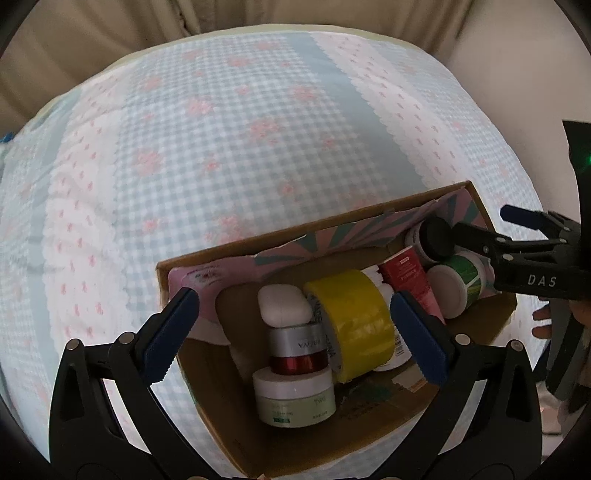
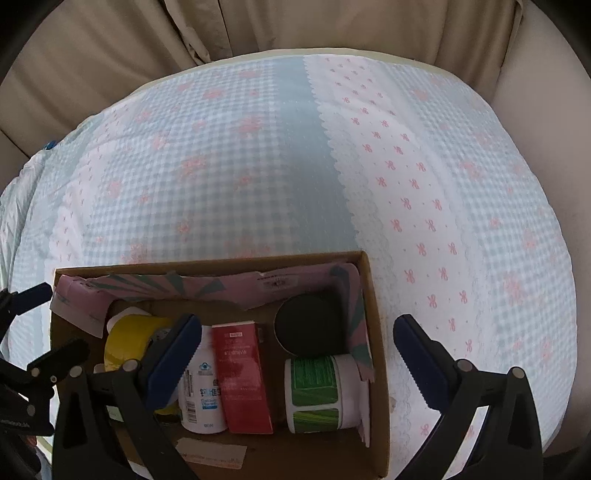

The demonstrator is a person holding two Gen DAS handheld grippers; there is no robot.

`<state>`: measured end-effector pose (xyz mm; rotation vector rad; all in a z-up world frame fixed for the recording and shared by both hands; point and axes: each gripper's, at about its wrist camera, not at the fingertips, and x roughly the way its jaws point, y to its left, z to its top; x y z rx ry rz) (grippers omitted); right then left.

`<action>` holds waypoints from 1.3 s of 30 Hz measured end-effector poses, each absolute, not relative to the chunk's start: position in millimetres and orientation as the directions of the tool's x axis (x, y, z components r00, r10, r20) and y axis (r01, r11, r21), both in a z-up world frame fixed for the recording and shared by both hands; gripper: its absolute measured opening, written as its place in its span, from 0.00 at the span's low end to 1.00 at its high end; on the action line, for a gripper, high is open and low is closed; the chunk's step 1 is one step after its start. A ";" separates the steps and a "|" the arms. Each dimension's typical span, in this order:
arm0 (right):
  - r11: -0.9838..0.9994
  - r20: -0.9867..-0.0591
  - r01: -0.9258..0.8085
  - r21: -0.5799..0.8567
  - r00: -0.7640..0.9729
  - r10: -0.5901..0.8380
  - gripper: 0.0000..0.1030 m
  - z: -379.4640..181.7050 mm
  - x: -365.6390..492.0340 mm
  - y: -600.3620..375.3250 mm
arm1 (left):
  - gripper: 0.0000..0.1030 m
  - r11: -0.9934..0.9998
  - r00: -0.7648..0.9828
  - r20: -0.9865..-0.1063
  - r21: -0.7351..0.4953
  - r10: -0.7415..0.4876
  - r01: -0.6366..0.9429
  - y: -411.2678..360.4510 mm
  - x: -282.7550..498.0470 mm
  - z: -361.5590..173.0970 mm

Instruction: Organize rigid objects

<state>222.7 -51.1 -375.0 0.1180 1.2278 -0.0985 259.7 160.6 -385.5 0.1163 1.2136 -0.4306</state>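
A cardboard box (image 1: 207,258) (image 2: 376,332) sits on the bed and holds several rigid items. In the left wrist view these are a yellow tape roll (image 1: 351,317), a white soap-like case (image 1: 284,306), a silver and red jar (image 1: 297,350) and a white cream jar (image 1: 295,397). In the right wrist view I see a red box (image 2: 242,380), a white bottle (image 2: 201,387), a green-labelled jar (image 2: 319,391), a black-lidded jar (image 2: 310,330) and the yellow tape roll (image 2: 127,341). My left gripper (image 1: 295,328) is open and empty above the box. My right gripper (image 2: 295,354) is open and empty above the box's right part.
The bed is covered by a blue checked sheet with pink flowers (image 1: 240,129) (image 2: 221,166). Beige curtains (image 2: 258,29) hang behind it. A pink patterned paper liner (image 2: 221,286) lines the box's far wall. The right gripper's body (image 1: 535,258) reaches in from the right in the left wrist view.
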 end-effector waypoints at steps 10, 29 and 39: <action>0.994 -0.941 0.068 0.085 0.332 0.058 1.00 -348.3 211.6 -58.8 | 1.00 0.965 0.342 -0.921 -0.104 -0.184 0.241 153.4 231.9 -339.1; 1.000 -0.776 -0.001 0.007 0.631 0.006 1.00 -78.8 123.8 -141.1 | 1.00 0.994 0.731 -0.675 -0.050 -0.104 0.096 69.3 129.6 -61.9; 0.997 -0.622 0.058 -0.057 0.778 -0.081 1.00 -3.0 68.5 -165.1 | 1.00 0.990 0.850 -0.509 -0.049 -0.136 0.129 43.8 72.8 7.5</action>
